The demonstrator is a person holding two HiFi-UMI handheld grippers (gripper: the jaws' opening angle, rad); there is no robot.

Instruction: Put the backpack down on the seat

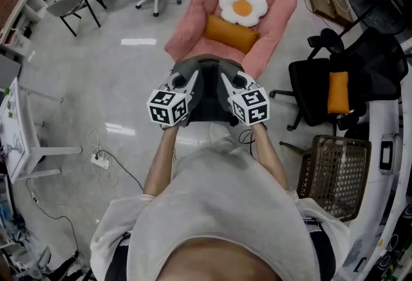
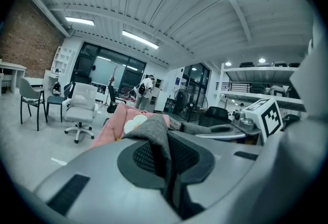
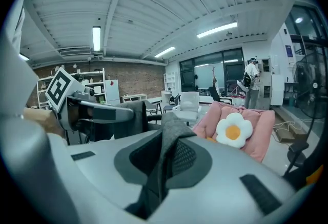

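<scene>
From the head view, the grey backpack point(image 1: 207, 98) hangs between the left gripper point(image 1: 190, 80) and the right gripper point(image 1: 225, 79), at the near end of the pink seat point(image 1: 193, 19). This view does not show whether it touches the seat. It also hides the jaws behind the marker cubes.

The gripper views fill that in. The left gripper's jaws are nearly closed, pinching a grey strap point(image 2: 154, 138) that rises between them. The right gripper's jaws are closed the same way on a second fold of grey fabric point(image 3: 171, 141).

Only the head view shows the orange pillow point(image 1: 230, 33) plainly, below the flower cushion point(image 1: 243, 5). Only the gripper views show a far person point(image 3: 252, 82) standing by the windows, and the white office chair point(image 2: 82, 107) upright beyond the seat.
</scene>
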